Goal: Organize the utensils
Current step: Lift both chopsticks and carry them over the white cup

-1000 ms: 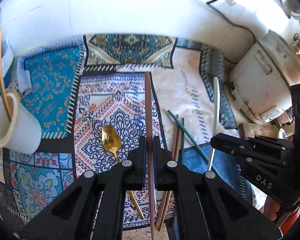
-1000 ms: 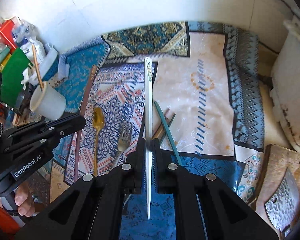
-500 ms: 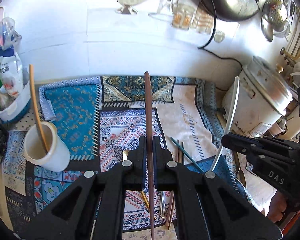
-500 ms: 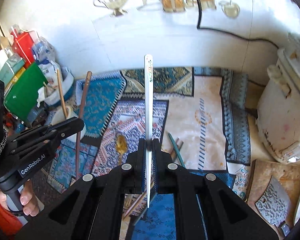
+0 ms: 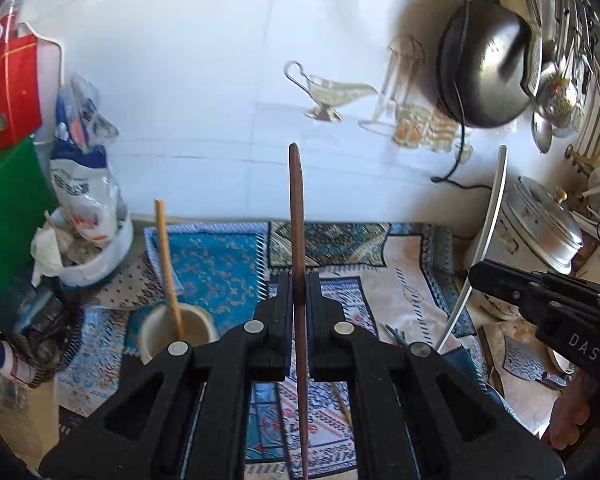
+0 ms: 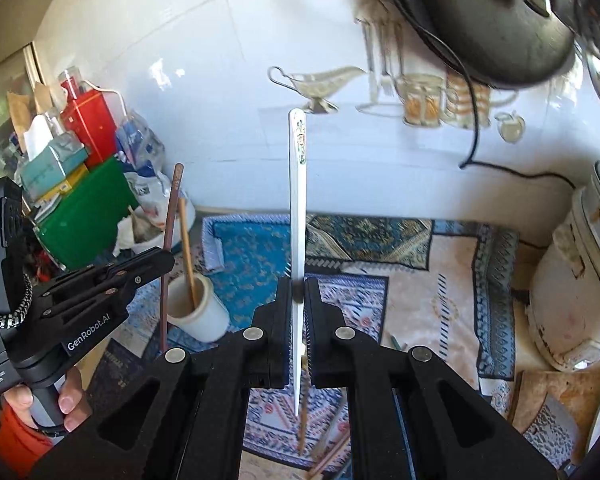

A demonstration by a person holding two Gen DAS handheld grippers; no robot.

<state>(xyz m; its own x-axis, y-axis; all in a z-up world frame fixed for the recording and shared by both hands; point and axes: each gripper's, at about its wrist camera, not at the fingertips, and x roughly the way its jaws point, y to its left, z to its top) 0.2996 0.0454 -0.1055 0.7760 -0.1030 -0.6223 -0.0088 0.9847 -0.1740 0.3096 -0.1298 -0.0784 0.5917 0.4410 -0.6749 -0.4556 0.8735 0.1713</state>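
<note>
two chopsticks are held up off the mats, one per gripper. brown chopstick [image 5: 298,216] is pinched between the pads of the left gripper [image 5: 299,292], standing near upright, tip against the white wall. white chopstick [image 6: 299,200], printed near its top, is pinched the same way in the right gripper [image 6: 298,296]. cup [image 6: 198,308] stands on the patterned mats [image 6: 432,300] at left, one tan chopstick [image 6: 188,252] leaning inside. more sticks lie on the mats below the grippers, partly hidden. hand [image 6: 66,400] grips the left handle. white cooker [image 6: 576,292] at right.
</note>
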